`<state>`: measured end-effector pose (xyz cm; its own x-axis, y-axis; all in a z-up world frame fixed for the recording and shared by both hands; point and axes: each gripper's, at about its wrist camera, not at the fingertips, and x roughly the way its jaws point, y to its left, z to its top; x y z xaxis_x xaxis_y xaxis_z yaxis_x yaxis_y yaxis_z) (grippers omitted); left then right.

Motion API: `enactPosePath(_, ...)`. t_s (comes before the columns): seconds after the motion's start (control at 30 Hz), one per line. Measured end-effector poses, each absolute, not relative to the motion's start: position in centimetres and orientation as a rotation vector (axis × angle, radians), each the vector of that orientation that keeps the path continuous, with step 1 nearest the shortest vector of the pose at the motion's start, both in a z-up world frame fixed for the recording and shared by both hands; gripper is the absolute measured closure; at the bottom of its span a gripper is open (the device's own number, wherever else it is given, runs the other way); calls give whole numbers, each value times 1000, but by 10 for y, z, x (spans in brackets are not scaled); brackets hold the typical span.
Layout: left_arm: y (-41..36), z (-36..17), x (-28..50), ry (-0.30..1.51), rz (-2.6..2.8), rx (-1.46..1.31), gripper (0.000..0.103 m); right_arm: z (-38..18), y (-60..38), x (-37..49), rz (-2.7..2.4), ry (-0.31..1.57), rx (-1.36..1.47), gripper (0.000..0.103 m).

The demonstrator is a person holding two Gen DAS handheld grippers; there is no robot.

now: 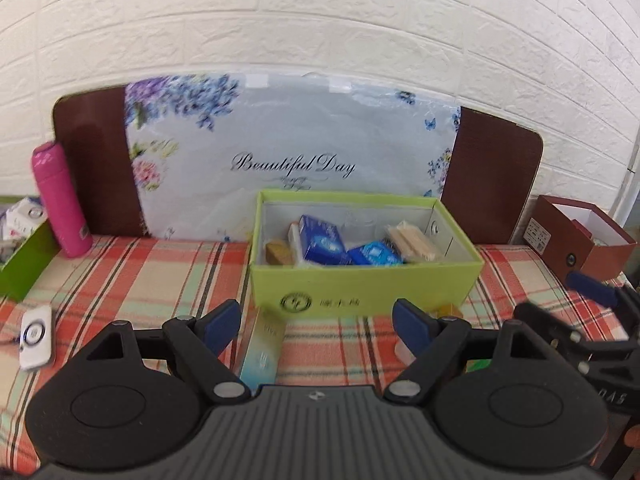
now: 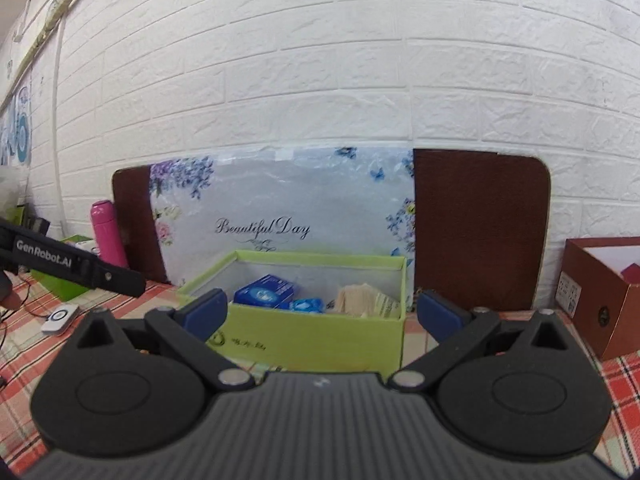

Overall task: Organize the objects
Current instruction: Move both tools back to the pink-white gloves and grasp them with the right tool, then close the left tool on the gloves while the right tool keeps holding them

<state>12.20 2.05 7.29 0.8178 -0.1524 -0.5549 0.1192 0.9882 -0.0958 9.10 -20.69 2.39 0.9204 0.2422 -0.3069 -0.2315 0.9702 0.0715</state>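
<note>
Both tongs empty: left gripper (image 1: 316, 320) spread wide w/ nothing between, right gripper (image 2: 320, 312) likewise gaping. Just ahead of both sits the green box (image 1: 360, 284), already holding blue packets (image 1: 324, 240) & a tan bundle (image 1: 416, 244), so sorting looks partly done. Left over, prob.: slim carton (image 1: 260, 348) right under the left tongs, white gadget (image 1: 36, 336) off to their left, pink bottle (image 1: 60, 200) further back-left.
</note>
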Motion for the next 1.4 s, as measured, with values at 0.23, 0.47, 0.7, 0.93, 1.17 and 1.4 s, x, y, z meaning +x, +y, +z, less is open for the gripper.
enactPosePath(0.23,62,24,90,709,-62,-151,17,-15,-150,64,513,453,-62,0)
enactPosePath(0.47,96,-5,71,776,37,-198,17,-43,-85,40,663,469,-282,7)
enactPosePath(0.7,100,-15,67,794,38,-220,17,-84,-49,19,732,562,-500,58)
enactPosePath(0.93,93,-23,69,816,10,-227,17,-57,-83,12,682,572,-293,89)
enactPosePath(1.17,73,-37,75,858,-86,-231,17,-37,-168,-6,530,582,-49,89)
enactPosePath(1.4,23,-24,62,817,-385,-177,17,-52,-209,-10,365,667,56,89)
